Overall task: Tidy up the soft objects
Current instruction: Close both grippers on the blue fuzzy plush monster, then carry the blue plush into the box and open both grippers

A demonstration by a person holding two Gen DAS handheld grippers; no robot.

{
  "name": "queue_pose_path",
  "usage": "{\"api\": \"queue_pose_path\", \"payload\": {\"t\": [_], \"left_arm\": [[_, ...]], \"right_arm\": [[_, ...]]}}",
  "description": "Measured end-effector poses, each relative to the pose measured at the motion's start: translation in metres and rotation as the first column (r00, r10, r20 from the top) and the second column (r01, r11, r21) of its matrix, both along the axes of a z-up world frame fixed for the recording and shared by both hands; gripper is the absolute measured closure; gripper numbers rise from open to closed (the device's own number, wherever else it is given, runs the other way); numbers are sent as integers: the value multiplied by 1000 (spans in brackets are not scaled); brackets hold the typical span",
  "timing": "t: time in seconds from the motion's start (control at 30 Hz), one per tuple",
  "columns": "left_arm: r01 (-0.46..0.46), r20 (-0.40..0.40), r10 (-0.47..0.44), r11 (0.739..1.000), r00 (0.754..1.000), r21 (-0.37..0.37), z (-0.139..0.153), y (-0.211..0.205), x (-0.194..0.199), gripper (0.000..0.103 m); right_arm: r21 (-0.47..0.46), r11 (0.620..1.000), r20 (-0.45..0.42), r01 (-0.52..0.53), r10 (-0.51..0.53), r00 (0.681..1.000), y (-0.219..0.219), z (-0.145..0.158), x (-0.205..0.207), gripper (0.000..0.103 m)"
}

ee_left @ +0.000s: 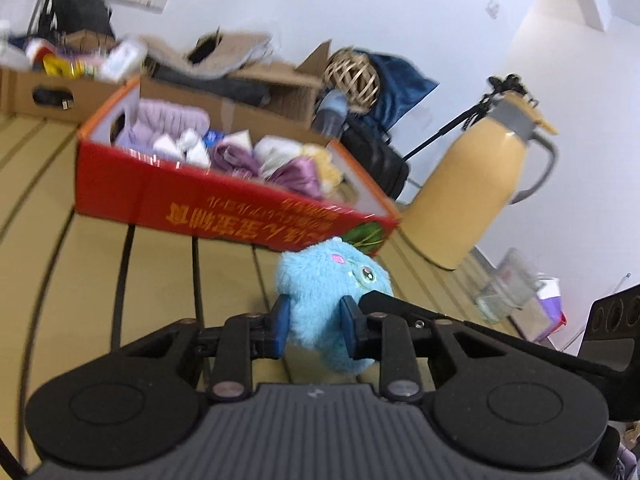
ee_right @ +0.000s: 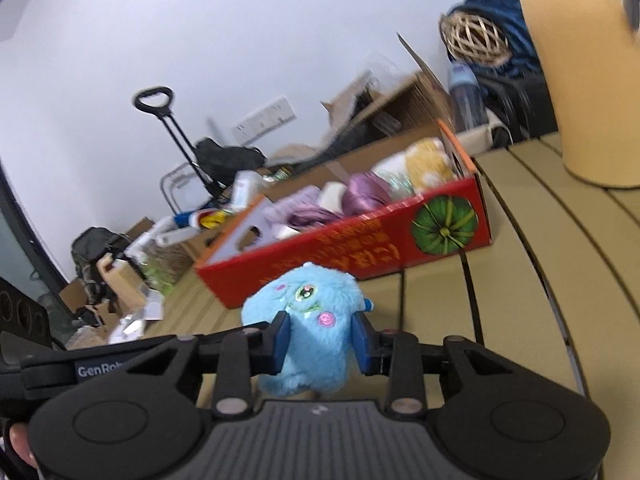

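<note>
While both grippers clamp the same blue plush toy [ee_left: 332, 300] from opposite sides, the left gripper [ee_left: 314, 320] and the right gripper [ee_right: 322, 336] each press their blue pads into its fur, jaws closed on it. The toy sits just above the tan slatted table [ee_left: 160, 280], near the front wall of the red box [ee_left: 224, 204] but not yet inside. The box already holds purple cloth [ee_left: 168, 120], white pieces and a yellow plush [ee_right: 428, 160], so sorting appears well advanced; this toy is judged to remain. A tan jug [ee_left: 480, 184] stands beside the box. Beyond lie cardboard boxes [ee_left: 276, 84], a wicker ball [ee_left: 352, 74], bags and a white wall [ee_left: 320, 0]
</note>
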State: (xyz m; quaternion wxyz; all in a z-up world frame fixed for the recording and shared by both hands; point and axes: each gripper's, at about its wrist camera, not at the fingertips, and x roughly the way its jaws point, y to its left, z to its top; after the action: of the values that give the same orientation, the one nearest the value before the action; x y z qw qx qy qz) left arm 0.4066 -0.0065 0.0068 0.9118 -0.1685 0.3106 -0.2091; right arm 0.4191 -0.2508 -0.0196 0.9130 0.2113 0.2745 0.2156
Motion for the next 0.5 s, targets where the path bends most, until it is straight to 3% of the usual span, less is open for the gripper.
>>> {"api": "queue_pose_path", "payload": {"t": [0.3,0.5], "left_arm": [[-12,153,13,1000,988,-11,68,10,-113,77],[-46,241,54,998,969,-38,95,27,-174,77]], "right_arm": [[-30,999,140,-29,33,990,9,72,-102,71],[-33,997,223,-71,76,972,19,104,-154,71]]}}
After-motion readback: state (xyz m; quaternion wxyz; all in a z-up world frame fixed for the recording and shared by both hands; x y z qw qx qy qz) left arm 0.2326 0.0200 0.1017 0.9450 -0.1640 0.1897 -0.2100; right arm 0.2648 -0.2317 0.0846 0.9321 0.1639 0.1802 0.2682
